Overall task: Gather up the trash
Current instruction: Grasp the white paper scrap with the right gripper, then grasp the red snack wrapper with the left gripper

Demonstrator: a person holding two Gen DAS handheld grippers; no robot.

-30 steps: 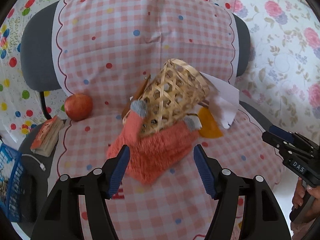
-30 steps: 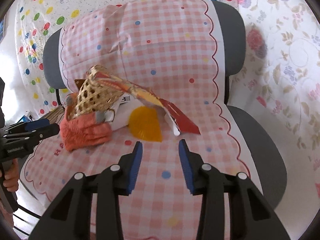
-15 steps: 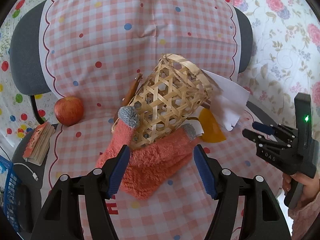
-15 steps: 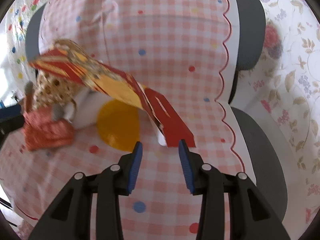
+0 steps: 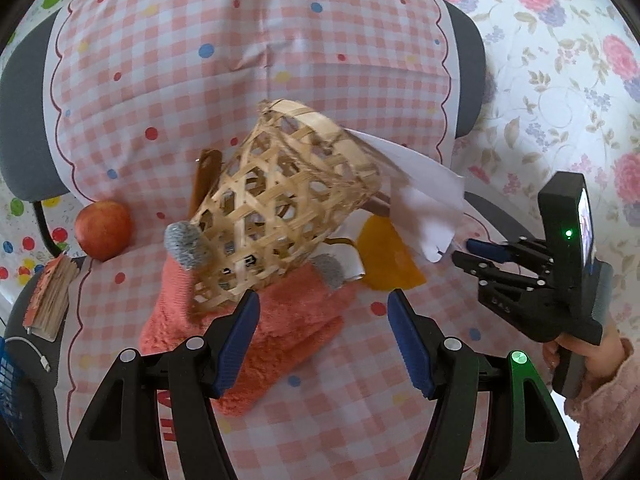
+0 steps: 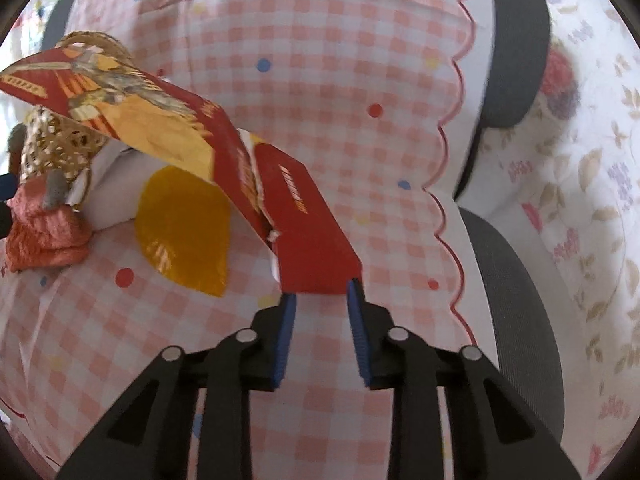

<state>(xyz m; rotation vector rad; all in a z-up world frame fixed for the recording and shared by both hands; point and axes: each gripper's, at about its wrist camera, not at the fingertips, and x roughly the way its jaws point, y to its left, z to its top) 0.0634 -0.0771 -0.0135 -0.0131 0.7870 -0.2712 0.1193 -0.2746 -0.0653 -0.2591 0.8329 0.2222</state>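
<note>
A pink checked cloth covered the chair seat. On it, the red wrapper sloped down from the tipped woven basket, its near edge just between the right gripper, whose jaws had just been closing, pads not clearly gripping yet. The left gripper hung apart over the coral sock; an apple sat far left.

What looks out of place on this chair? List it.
The woven bamboo basket lies tipped on its side on an orange plush slipper. A torn red paper packet leans against it, its white back visible. An orange wrapper lies flat on the checked cloth beneath.
</note>
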